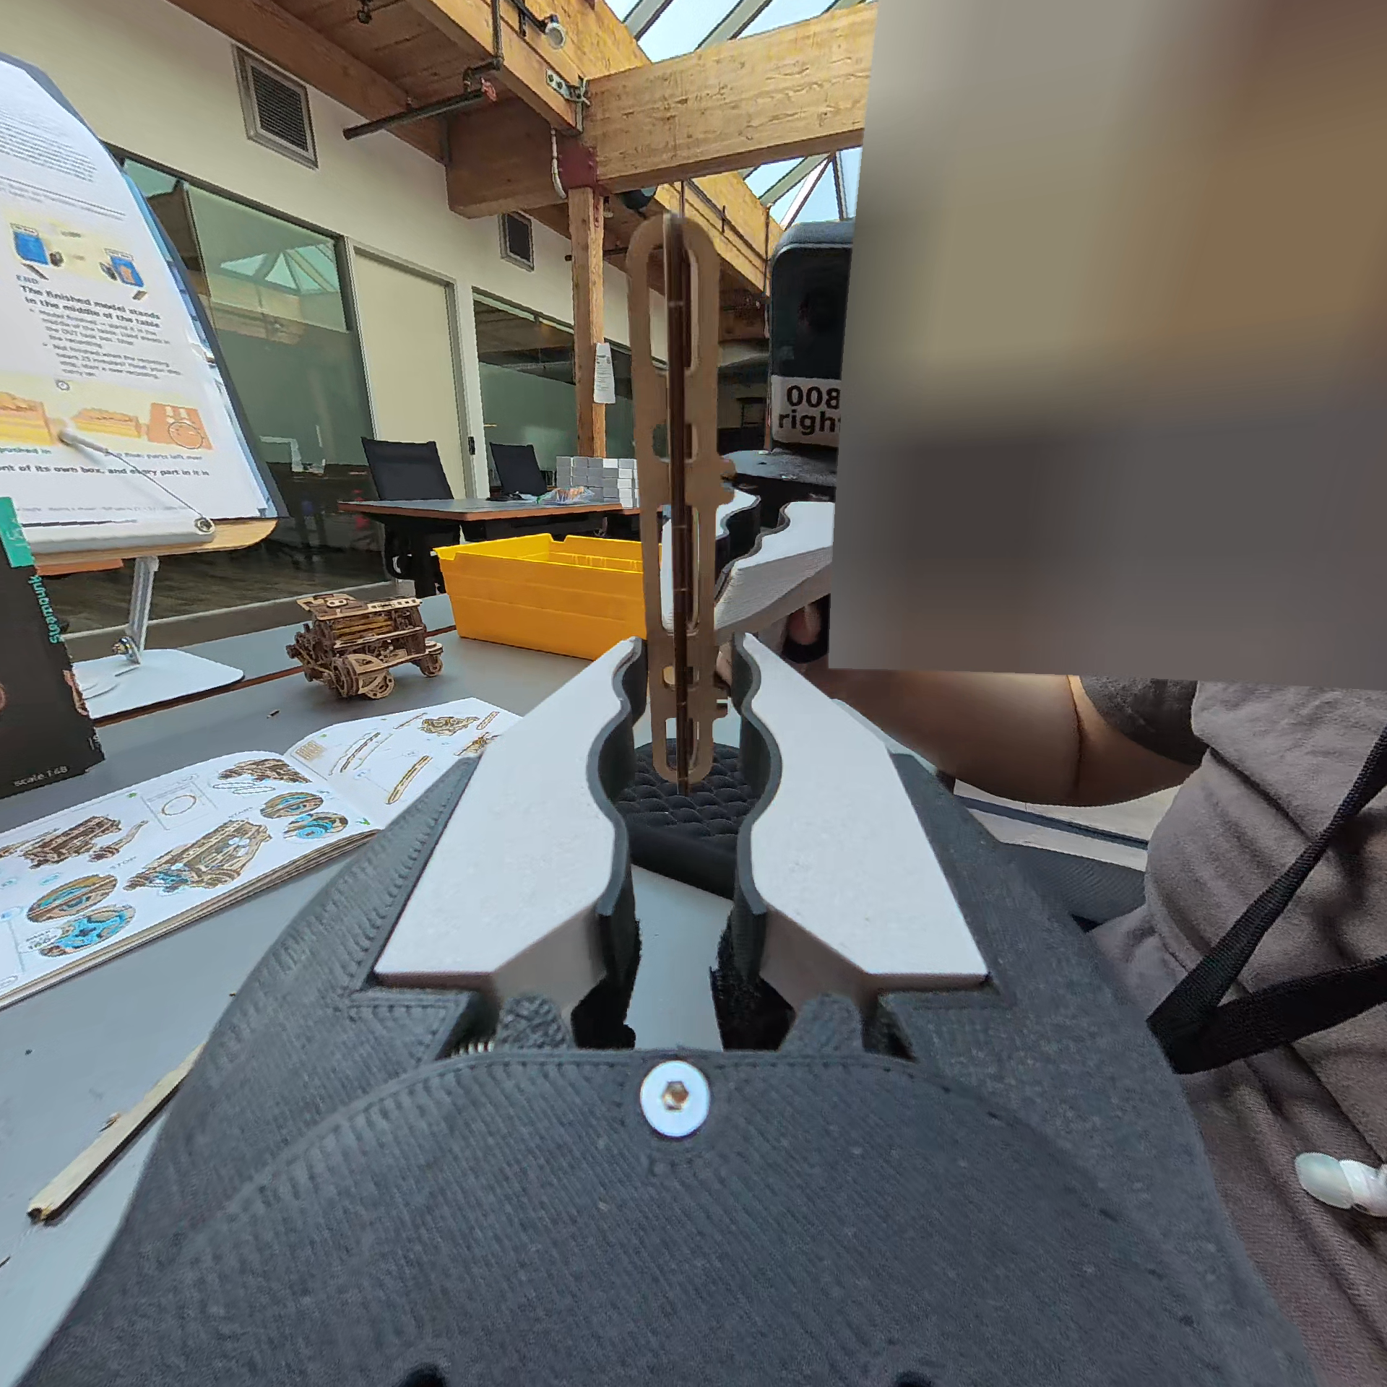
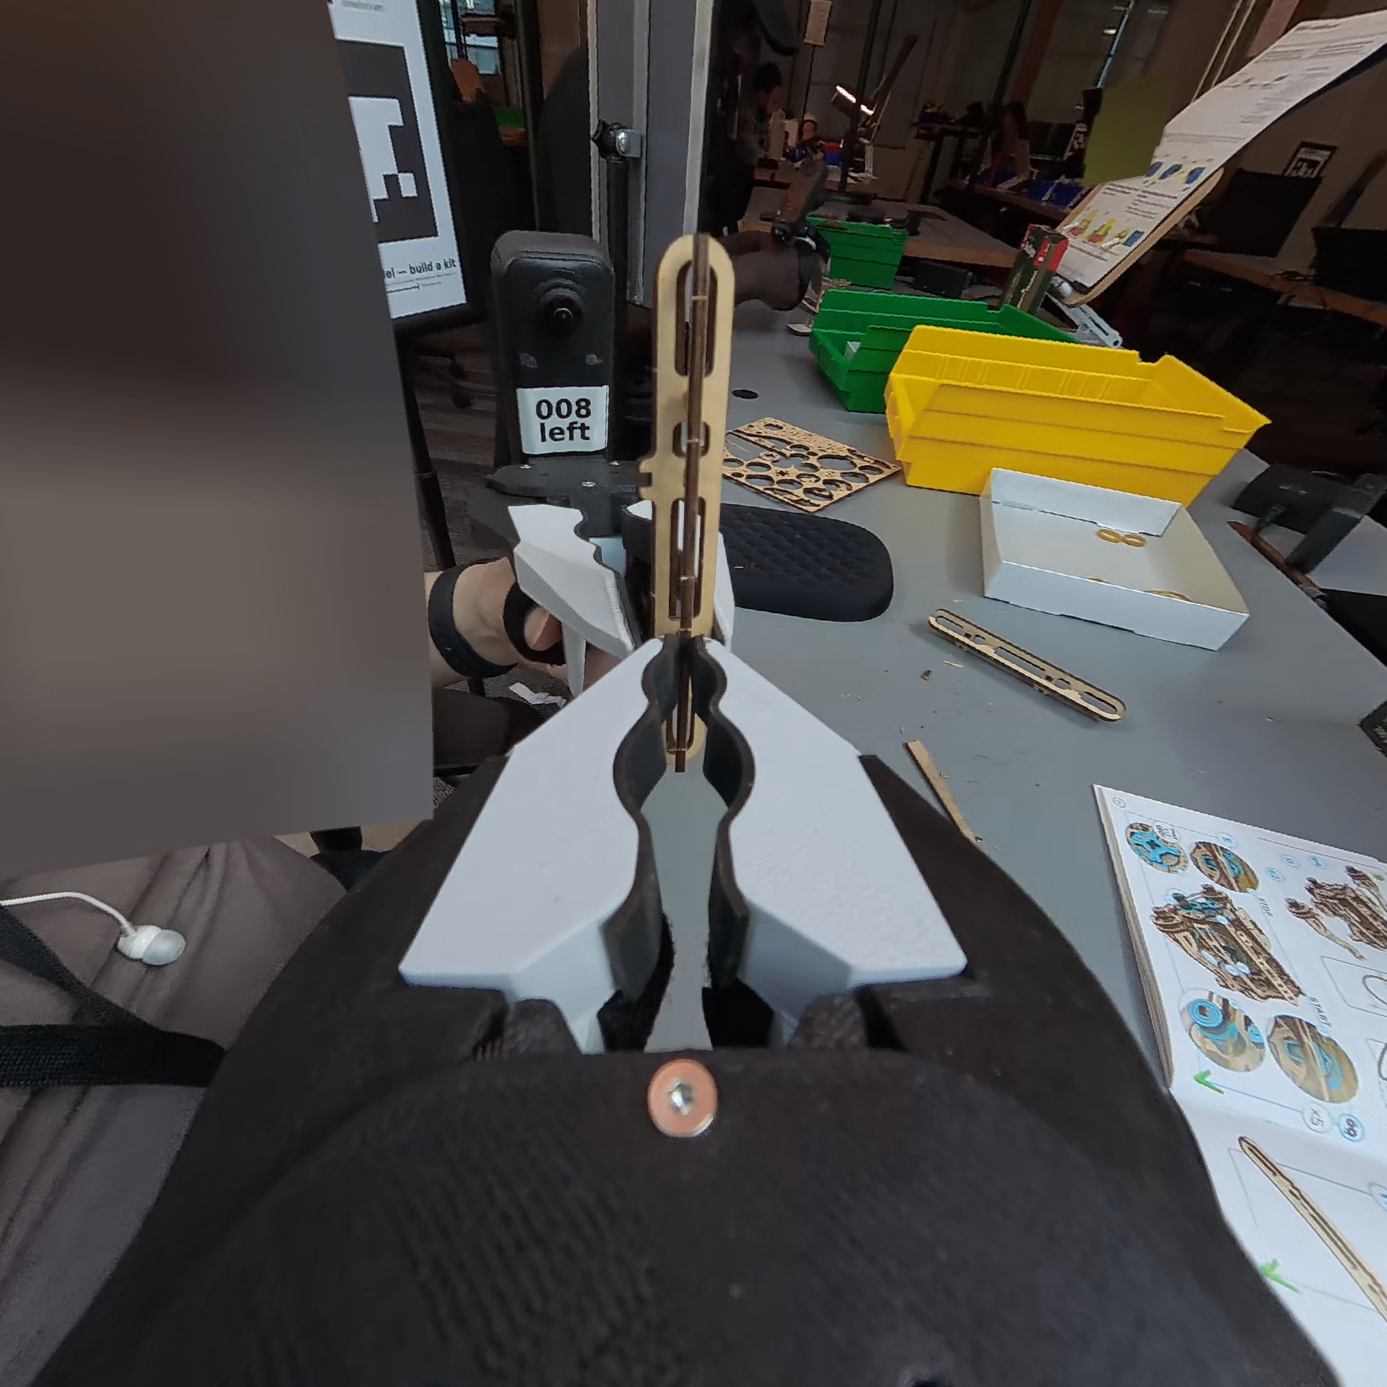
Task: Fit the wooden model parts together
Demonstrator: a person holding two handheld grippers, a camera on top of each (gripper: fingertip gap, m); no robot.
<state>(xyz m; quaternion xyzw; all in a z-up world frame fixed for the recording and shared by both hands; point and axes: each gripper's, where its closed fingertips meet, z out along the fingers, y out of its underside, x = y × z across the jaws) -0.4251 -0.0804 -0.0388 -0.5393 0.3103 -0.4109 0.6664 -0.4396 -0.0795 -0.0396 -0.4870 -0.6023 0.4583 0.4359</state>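
Note:
A long slotted wooden strip with a thin dark piece fitted edge-on down its middle stands upright in the air between both grippers. In the right wrist view my right gripper is shut on the lower end of the strip. My left gripper is open, its fingers on either side of the strip's lower end with a gap on each side. The right gripper faces it from behind the strip. The left gripper shows behind the strip in the right wrist view.
On the grey table: a finished wooden vehicle, yellow bin, green bins, open booklet, black pad, another slotted strip, cut-out wooden sheet, white tray, instruction stand. The grippers are tip to tip, or close to it.

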